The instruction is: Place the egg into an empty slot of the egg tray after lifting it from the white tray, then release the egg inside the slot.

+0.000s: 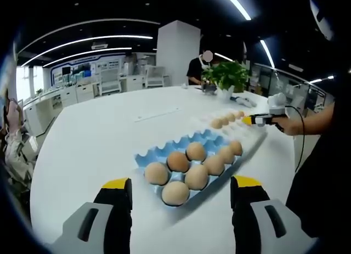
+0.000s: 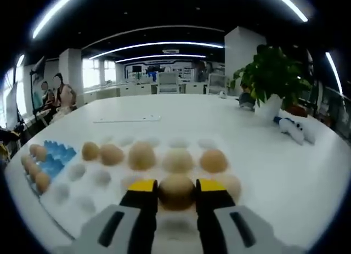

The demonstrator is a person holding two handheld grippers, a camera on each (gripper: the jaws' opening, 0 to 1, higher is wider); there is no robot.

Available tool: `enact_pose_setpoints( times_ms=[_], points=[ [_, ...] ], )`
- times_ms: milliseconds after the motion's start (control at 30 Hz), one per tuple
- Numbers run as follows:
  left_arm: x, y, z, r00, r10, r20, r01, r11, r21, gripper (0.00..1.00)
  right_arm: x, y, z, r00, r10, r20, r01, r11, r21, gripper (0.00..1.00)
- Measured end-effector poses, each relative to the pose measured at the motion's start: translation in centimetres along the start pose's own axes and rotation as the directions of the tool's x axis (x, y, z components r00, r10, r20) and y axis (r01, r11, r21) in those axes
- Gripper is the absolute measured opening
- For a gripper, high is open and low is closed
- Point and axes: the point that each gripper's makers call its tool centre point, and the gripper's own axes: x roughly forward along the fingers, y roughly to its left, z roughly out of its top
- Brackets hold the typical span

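I see a round white table (image 1: pixel 98 139) in an open office with strip ceiling lights. White tray (image 2: pixel 109 182) lies flat, its long side running across my right gripper view, several eggs in its cups. Blue egg tray (image 1: pixel 164 155) sits beside it, long axis toward the potted plant (image 1: pixel 226 74). Right gripper (image 2: pixel 176 195) jaws pinch the egg (image 2: pixel 176 191) over the white tray. Left gripper (image 1: pixel 181 191) gapes wide, holding nothing, near the egg tray.
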Motion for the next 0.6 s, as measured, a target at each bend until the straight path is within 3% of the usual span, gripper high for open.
enact_pose_setpoints(
  times_ms=[233,600],
  points=[
    [0.1,0.0,0.1,1.0,-0.002,0.003,0.002,1.0,0.002,0.73,-0.5,-0.2,0.8,1.0,-0.004,0.024,0.003,0.999,0.035,0.26],
    [0.3,-0.2,0.0,1.0,-0.008,0.002,0.008,1.0,0.0,0.73,-1.1,1.7,3.2,0.996,0.061,0.071,-0.064,0.997,0.045,0.26]
  ],
)
